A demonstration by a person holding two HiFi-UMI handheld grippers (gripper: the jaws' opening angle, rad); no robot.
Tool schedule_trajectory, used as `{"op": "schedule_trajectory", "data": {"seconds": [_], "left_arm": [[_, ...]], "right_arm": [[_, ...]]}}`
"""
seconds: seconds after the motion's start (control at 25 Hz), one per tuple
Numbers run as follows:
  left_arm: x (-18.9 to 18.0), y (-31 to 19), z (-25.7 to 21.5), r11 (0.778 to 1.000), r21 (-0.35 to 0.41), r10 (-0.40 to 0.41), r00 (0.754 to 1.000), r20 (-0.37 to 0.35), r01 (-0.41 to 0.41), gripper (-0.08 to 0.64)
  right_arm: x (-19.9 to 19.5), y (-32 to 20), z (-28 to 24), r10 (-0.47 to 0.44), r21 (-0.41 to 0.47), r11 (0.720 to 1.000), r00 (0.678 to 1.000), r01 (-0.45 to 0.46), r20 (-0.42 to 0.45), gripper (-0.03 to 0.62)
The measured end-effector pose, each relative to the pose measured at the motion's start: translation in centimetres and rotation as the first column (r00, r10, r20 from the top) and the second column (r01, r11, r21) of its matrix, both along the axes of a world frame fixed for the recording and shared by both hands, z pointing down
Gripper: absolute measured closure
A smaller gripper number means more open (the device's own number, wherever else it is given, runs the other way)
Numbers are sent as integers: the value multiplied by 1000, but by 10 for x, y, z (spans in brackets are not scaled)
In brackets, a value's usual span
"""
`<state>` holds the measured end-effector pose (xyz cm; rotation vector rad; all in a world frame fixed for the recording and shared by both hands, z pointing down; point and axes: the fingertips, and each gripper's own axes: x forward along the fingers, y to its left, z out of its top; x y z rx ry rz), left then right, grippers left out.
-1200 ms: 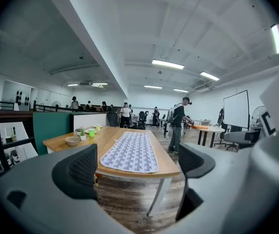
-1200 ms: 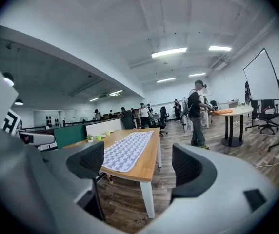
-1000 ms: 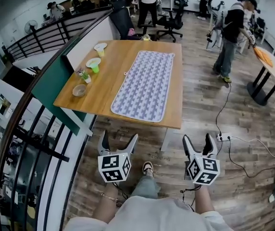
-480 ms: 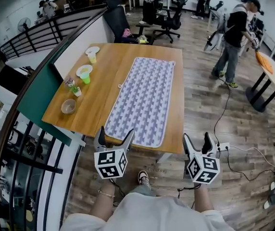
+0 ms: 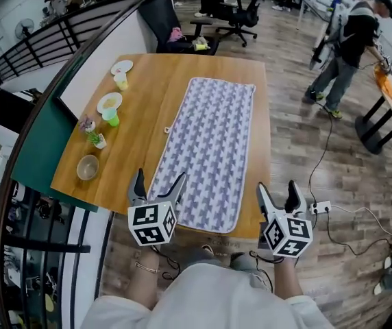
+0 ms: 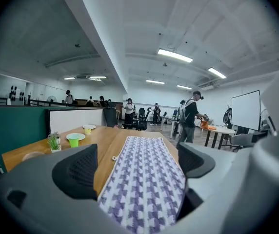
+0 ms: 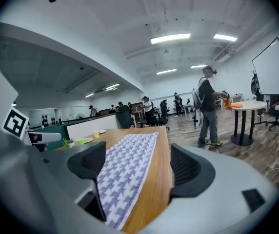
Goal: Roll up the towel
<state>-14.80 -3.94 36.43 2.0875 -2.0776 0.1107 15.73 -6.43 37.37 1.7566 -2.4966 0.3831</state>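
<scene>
A purple and white patterned towel [image 5: 210, 149] lies flat and lengthwise on the wooden table [image 5: 144, 118], its near end hanging a little over the front edge. My left gripper [image 5: 157, 184] hovers open over the towel's near left corner, nothing between its fingers. At the table's near right corner, just right of the towel, my right gripper [image 5: 277, 192] is open too and holds nothing. In the left gripper view the towel [image 6: 147, 179] runs away between the jaws. The right gripper view has the towel [image 7: 127, 172] at the left and bare table edge [image 7: 159, 179] between the jaws.
On the table's left side stand a brown bowl [image 5: 87, 167], a small potted plant [image 5: 94, 136], a green cup on a plate [image 5: 110, 108] and a second cup and plate [image 5: 121, 74]. A green partition and railing run along the left. Office chairs [image 5: 240, 16] and people stand beyond; a cable lies on the floor at right.
I have walked up to the table: both grippers moved forward from over the floor to the table's near edge. The towel lies as before.
</scene>
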Motion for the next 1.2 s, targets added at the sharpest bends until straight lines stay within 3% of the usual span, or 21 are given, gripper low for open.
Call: {"op": "schedule_trajectory", "data": {"seconds": [0.44, 0.68, 0.84, 0.96, 1.04, 1.12, 1.2], "left_arm": [[-4, -17, 26, 997, -75, -5, 1000, -27, 3, 40], [-26, 2, 58, 982, -157, 98, 995, -26, -101, 51], [-40, 17, 85, 958, -232, 169, 985, -17, -169, 55], [-42, 31, 107, 920, -307, 261, 965, 16, -243, 55], [-39, 40, 122, 883, -361, 334, 942, 36, -299, 57], [-34, 51, 136, 828, -419, 424, 905, 32, -373, 57], [-27, 63, 150, 746, -478, 531, 847, 6, -464, 58]], "right_arm": [[-26, -36, 23, -161, -89, 984, 986, 157, -35, 202], [-47, -27, 43, -292, -143, 951, 950, 276, -112, 218], [-57, -12, 66, -357, -198, 924, 924, 328, -139, 237], [-63, -3, 84, -403, -238, 901, 904, 363, -143, 261], [-64, 3, 96, -429, -269, 884, 891, 382, -146, 276], [-65, 11, 107, -457, -300, 866, 877, 401, -149, 278], [-67, 20, 118, -490, -324, 845, 858, 425, -152, 289]]}}
